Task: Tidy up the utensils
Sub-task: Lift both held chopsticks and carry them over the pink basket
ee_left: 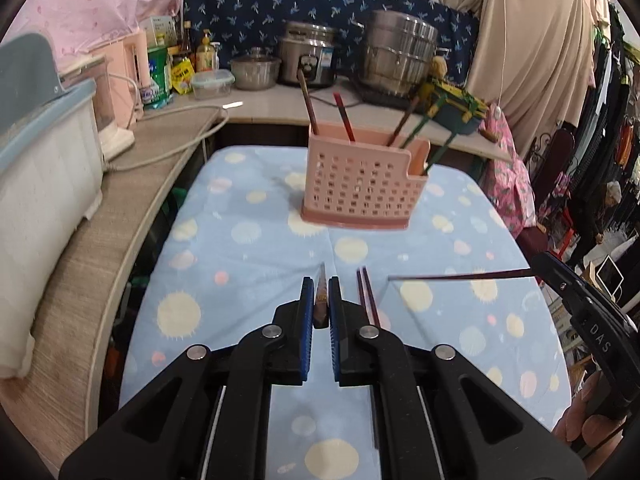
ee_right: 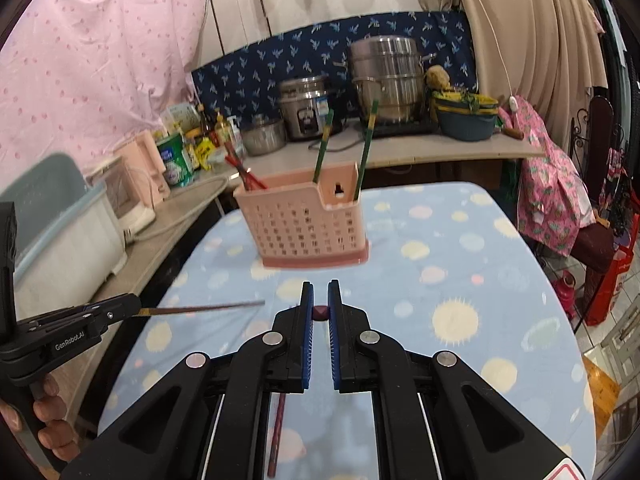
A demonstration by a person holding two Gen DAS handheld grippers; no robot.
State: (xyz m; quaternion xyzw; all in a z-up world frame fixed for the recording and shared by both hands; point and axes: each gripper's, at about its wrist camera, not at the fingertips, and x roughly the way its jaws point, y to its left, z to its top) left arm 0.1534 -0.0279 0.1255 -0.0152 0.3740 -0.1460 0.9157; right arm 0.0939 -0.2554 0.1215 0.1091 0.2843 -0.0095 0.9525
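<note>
Each chopstick is pinched near one end: the left tongs (ee_left: 322, 300) are clamped on a brown chopstick (ee_left: 321, 294), the right tongs (ee_right: 320, 304) on a dark red chopstick (ee_right: 320, 313), both above the near half of the dotted counter (ee_left: 248, 248). Such thin grips may let the sticks swivel or slip. A tilted tip could then catch the rim of the pink holder (ee_right: 304, 220) at the counter's far middle and tip it with its chopsticks.

Pretty bright, even indoor light, no harsh shadows; soft glare on the steel pots (ee_right: 387, 76); heavy fisheye bending plus dark corners in both views; pink utensil holder (ee_left: 362, 182) looks a bit motion-smeared, edges mushy too
</note>
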